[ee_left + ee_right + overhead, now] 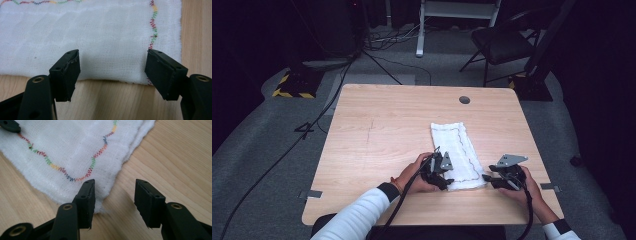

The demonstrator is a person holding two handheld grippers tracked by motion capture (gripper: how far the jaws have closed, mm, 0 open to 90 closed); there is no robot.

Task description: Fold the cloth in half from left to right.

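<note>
Black jaws of the left gripper point(112, 72) stood spread at the cloth's point(100, 37) near edge, nothing pinched; right gripper point(113, 202) was likewise spread, straddling the cloth's near right corner, one pad over the fabric, the other over bare table point(175, 157); cloth lay folded, right of centre on the near half of the table; likely risks: pinching only the top layer so the fold opens, or uneven grips skewing it; count: two grippers, one cloth, one table.
</note>
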